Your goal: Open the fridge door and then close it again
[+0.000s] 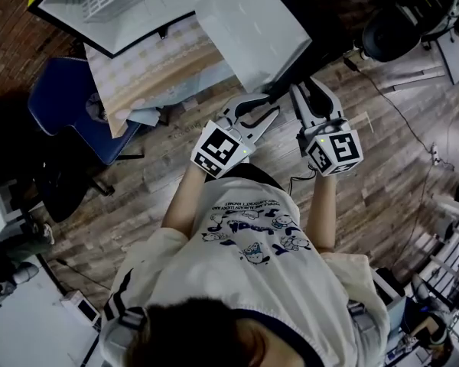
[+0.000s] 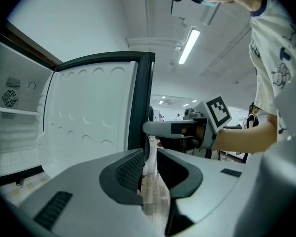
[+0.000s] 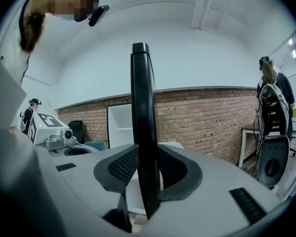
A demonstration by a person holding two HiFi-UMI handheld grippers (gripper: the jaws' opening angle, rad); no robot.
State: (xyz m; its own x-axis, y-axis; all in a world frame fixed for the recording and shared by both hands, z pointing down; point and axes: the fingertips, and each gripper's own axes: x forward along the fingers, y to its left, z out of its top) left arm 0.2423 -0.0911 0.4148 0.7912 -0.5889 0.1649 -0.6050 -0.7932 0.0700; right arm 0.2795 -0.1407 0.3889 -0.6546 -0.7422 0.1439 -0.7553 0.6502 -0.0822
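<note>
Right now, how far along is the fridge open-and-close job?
Opening looks done: the fridge door stands swung away from the cabinet. In hand: the right tool is clamped on the door's dark edge; the left tool is empty, jaws slightly apart. Left: the door is not yet shut.

Left hand-held gripper: jaws narrowly apart, empty.
Right hand-held gripper: clamped on fridge door edge.
Forearms: both extended forward.

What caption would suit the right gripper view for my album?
The right gripper clamps the dark edge of the open fridge door, brick wall behind.
</note>
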